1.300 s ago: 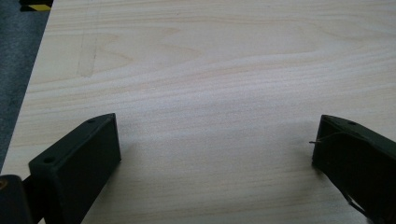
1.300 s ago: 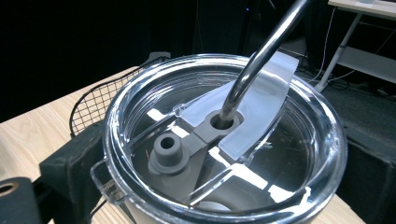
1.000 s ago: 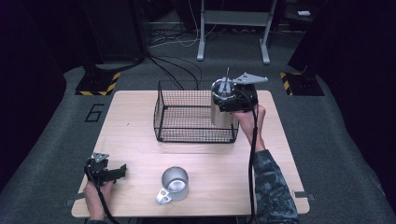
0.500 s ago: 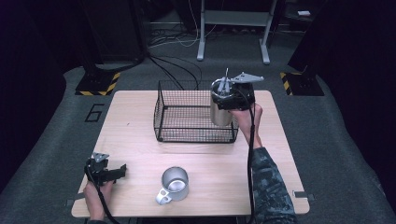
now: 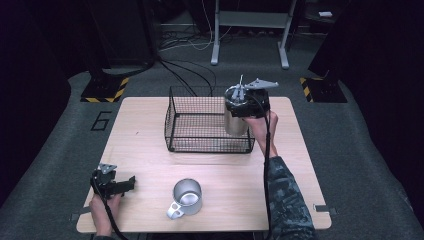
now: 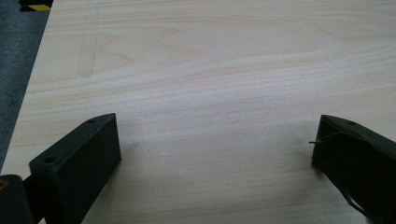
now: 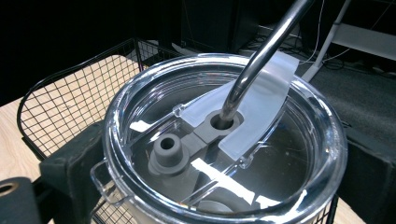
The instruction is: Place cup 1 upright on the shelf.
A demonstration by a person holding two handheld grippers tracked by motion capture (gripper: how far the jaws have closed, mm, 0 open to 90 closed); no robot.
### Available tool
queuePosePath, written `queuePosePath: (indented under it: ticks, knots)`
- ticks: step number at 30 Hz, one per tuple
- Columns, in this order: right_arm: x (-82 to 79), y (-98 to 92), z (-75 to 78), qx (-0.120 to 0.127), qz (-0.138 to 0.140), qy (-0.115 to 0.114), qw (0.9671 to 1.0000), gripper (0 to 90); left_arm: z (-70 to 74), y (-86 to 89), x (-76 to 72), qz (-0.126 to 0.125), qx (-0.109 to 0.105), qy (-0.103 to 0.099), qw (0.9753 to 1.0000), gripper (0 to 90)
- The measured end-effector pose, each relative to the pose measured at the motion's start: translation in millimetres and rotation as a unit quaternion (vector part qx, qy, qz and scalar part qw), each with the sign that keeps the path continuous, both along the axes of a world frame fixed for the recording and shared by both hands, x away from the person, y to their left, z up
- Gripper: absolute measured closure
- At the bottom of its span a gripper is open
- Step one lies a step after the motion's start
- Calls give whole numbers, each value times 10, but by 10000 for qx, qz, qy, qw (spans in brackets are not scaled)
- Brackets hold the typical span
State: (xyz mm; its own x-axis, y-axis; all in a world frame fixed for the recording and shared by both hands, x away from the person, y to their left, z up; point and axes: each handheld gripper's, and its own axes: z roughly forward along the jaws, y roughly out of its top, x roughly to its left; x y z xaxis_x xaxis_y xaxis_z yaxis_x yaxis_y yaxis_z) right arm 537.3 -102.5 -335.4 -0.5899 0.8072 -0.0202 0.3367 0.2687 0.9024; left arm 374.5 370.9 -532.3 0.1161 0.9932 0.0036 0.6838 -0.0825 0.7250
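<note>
At the lower left of the high view, the left gripper (image 5: pixel 131 181) is rested on the table (image 5: pixel 145 150) with its jaws spread apart, a mug (image 5: pixel 187 196) lying nearby. Farther back, right of centre, a lidded tumbler (image 5: pixel 236 120) with a metal straw (image 7: pixel 261 51) is clamped by the right gripper (image 5: pixel 243 107), apparently just inside the wire basket (image 5: pixel 192 120).

- one wire basket (image 5: pixel 200 131);
- one steel tumbler (image 5: pixel 236 120) with a clear lid (image 7: pixel 224 144) and one metal straw (image 7: pixel 261 51);
- one metal mug (image 5: pixel 186 197);
- two grippers: left gripper (image 5: pixel 131 182); right gripper (image 5: pixel 239 104)

The tumbler's (image 5: pixel 235 122) lower body is being screened by the wire basket's (image 5: pixel 200 145) mesh, and its metal straw (image 7: pixel 261 51) is being cropped by the right gripper view's top edge.
</note>
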Motion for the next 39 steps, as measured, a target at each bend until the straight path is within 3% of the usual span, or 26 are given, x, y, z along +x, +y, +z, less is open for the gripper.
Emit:
queuePosePath:
  ticks: [39]
  knots:
    - [198,91,-406,-275,-102,372,9989,34,-1,-2,-1,5,-3,-7,10000,11]
